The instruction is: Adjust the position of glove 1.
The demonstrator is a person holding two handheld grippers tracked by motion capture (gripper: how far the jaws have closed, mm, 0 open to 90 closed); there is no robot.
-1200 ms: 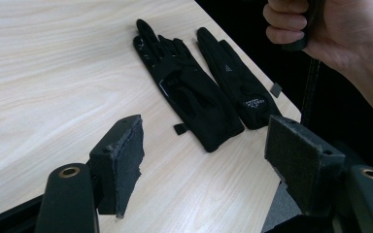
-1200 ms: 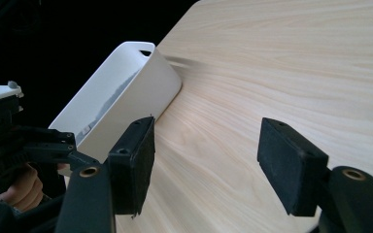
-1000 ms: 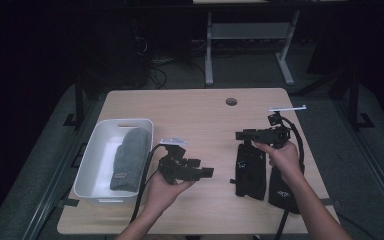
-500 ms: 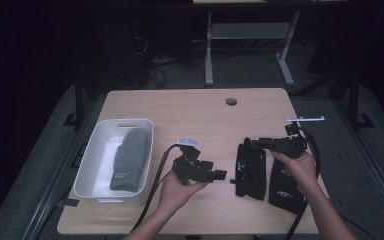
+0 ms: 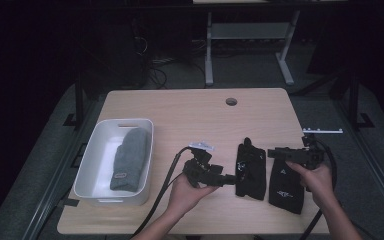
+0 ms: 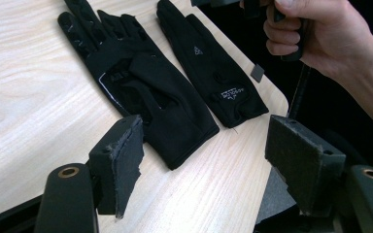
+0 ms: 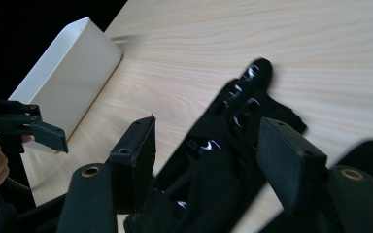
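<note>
Black gloves, one [image 5: 250, 171] beside the other [image 5: 285, 185], lie flat at the tabletop's [image 5: 190, 115] five o'clock. Left tongs [image 5: 230, 179] gape empty at nine o'clock of them; right tongs [image 5: 272, 152] hover open above the pair.

A: Where's the high view? 
B: Above the near edge, facing forward and down on the tabletop [image 5: 180, 107]

A: The gripper views? 
B: Low, close; both share the black gloves [image 6: 141, 92]
</note>
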